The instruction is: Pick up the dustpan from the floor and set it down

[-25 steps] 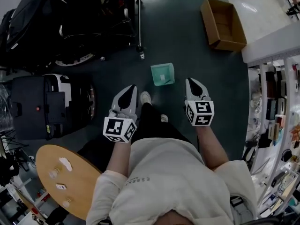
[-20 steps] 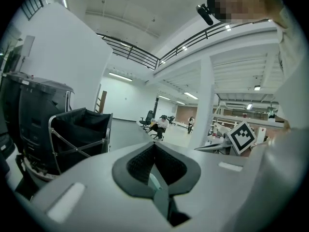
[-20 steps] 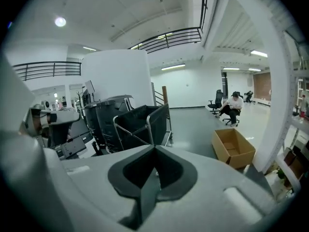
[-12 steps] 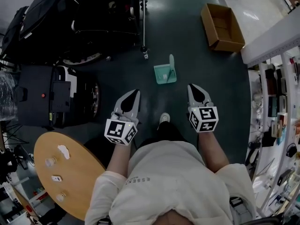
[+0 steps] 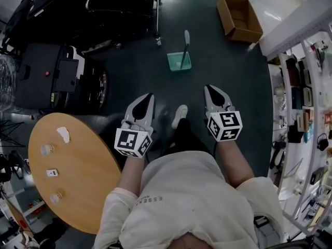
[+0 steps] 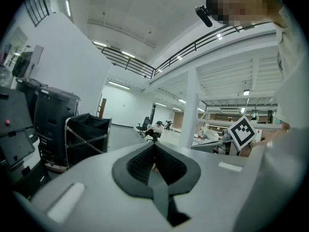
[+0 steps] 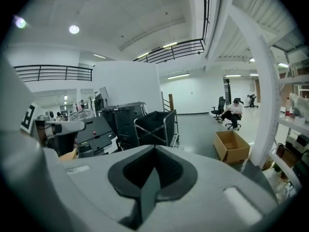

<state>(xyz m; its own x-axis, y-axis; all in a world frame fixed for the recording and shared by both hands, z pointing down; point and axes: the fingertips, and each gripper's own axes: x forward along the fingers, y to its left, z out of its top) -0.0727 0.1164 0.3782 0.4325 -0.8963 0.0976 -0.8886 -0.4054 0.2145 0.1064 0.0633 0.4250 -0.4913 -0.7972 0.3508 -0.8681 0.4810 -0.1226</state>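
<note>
The dustpan (image 5: 178,62) sits further ahead of me than a second ago, so the gap is widening and I judge the pickup not yet begun. It rests on the floor (image 5: 223,71), well apart from both grippers. My left gripper (image 5: 147,97) and right gripper (image 5: 212,90) are pinched closed, nothing in either. More of its handle (image 5: 185,45) shows now. It stands roughly upright, and that's the long axis. Which way the pan's mouth faces, I can't tell.
</note>
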